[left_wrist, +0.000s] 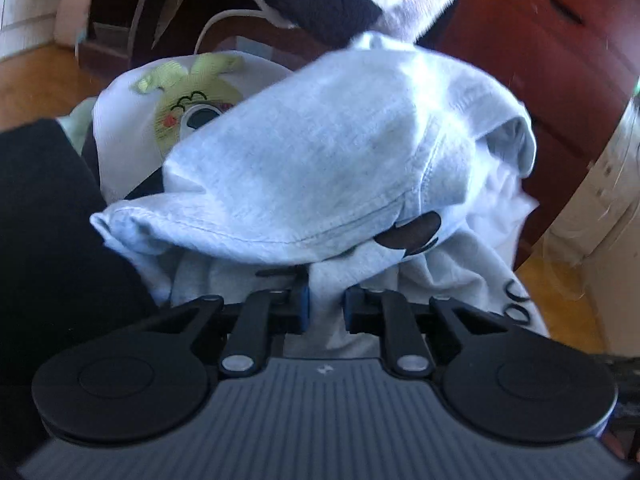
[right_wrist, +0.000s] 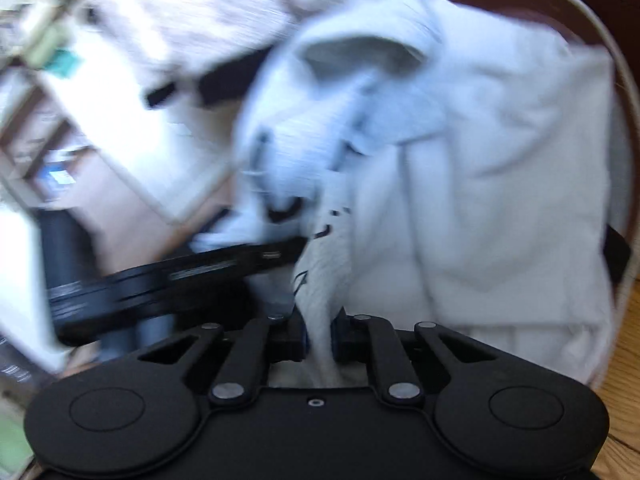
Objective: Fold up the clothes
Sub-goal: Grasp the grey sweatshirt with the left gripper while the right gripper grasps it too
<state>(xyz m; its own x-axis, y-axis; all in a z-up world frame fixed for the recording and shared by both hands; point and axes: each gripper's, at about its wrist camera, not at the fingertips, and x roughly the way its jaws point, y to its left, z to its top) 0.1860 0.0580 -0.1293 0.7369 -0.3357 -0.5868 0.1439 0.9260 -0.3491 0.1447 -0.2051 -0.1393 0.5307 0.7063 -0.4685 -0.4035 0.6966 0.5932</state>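
1. Right now the pale grey sweatshirt [left_wrist: 320,152] hangs bunched in the air, above a white garment [left_wrist: 132,120] with a green cartoon print that lies below it. A folded hem droops across the front of it.

2. The left claw [left_wrist: 325,304] has its blue-padded fingers drawn in on a thin fold of the sweatshirt. The right claw [right_wrist: 318,340] pinches a narrow rope of the same cloth between nearly closed fingers.

3. Both holds are on small gathers (not on a seam or a corner), so the cloth could slide out if the two claws pull apart or swing fast. The right view is smeared with motion, which makes that seem likelier.

4. The garment is doubled over itself, so a fold made from here could trap a sleeve inside and come out lumpy.

5. The left gripper's body [right_wrist: 168,280] sits very near the right claw's hold, and the two could knock together.

6. The loose part could drag the white garment along with it.

7. Writing: black printed marks show on the sweatshirt, ring shapes [left_wrist: 516,304] and strokes, but I cannot read them. No brand is legible.
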